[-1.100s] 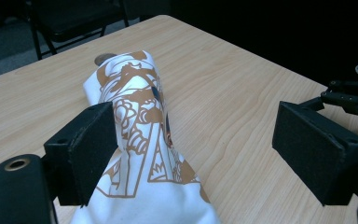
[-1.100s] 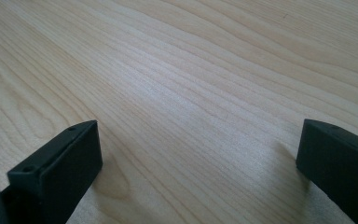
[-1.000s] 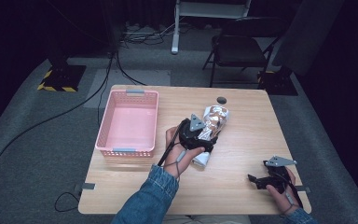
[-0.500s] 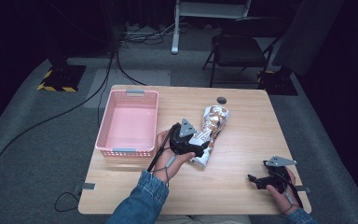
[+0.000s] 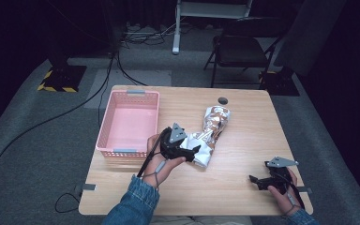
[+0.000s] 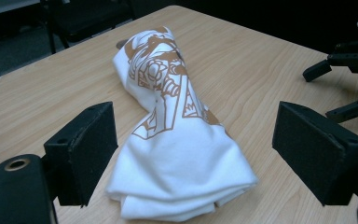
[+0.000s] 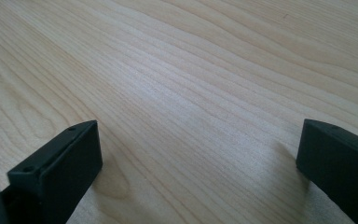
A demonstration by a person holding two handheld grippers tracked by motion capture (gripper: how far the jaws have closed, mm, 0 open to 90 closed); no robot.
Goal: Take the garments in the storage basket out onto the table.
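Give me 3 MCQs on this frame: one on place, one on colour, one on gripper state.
1. Where does the rolled white T-shirt lie?
A. in the basket
B. on the table, right of the basket
C. on the floor

2. What colour is the basket?
A. pink
B. blue
C. green

3. How does the left gripper stand to the T-shirt?
A. shut on it and lifting it
B. shut beside it
C. open, a pad on each side of its near end

Answers:
1 B: the high view shows it on the wooden table beside the basket.
2 A: its walls are pink.
3 C: the left gripper view shows gaps between both pads and the cloth.
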